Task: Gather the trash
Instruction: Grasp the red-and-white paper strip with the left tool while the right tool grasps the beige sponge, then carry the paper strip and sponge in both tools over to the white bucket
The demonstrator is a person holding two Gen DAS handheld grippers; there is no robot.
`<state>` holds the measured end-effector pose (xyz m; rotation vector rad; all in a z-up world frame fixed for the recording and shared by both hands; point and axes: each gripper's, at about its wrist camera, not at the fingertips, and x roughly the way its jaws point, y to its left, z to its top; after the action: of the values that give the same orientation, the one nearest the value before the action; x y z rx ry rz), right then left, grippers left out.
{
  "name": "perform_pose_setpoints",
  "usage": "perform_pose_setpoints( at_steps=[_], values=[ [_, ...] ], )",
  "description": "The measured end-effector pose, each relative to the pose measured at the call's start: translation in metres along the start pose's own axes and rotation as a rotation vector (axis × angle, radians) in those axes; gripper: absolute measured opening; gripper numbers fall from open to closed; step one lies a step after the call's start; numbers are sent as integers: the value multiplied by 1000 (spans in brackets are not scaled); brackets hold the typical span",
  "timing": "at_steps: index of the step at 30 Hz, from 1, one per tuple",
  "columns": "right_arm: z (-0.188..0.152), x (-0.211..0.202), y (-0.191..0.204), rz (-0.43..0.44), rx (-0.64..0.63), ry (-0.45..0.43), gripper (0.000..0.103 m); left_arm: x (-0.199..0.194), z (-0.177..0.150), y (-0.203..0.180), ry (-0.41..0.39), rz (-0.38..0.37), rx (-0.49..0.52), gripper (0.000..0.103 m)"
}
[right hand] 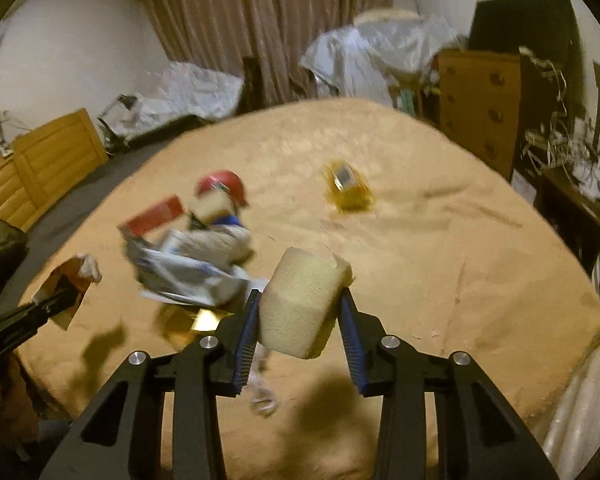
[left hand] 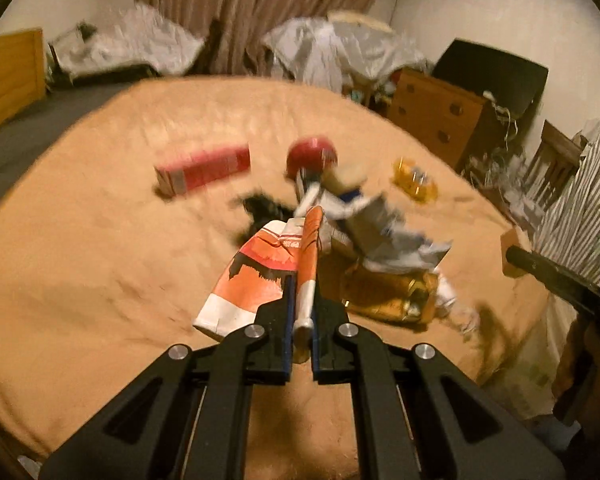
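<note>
Left wrist view: the left gripper (left hand: 302, 276) has its fingers clamped on an orange-and-white paper bag (left hand: 256, 276), gripping a folded edge that runs up between the two fingers. The bag hangs above the bed (left hand: 100, 260), which is covered by a tan blanket. Just beyond the bag lies a heap of crumpled white paper (left hand: 384, 236) on top of a gold wrapper (left hand: 392, 296). Farther back on the blanket are a red box (left hand: 204, 168), a round red object (left hand: 312, 154) and a small yellow wrapper (left hand: 414, 180); all three are blurred. The right gripper enters this view at the right edge.

Right wrist view: the right gripper (right hand: 300, 320) has its fingers clamped on a tan sponge block (right hand: 304, 300), one finger pressing each side. The block is held above the blanket, to the right of the paper heap. A wooden drawer chest (right hand: 478, 108) stands beyond the bed.
</note>
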<state>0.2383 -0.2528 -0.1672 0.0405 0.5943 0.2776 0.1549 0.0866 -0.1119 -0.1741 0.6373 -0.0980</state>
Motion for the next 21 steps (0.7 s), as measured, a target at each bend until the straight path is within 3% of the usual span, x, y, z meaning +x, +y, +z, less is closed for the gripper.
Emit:
perform_pose_setpoints(
  at_steps=[7,13,21],
  values=[
    [8,-76,45,39,-83,-132,40,-60,18,-49,-180,5,53,5],
    [7,-141,71,40,-153,-253,40,-96,14,-78,-303,47,74,5],
    [-4,-184,86,58,-161,-307,40,-111,7,-103,-365,83,99,5]
  ],
)
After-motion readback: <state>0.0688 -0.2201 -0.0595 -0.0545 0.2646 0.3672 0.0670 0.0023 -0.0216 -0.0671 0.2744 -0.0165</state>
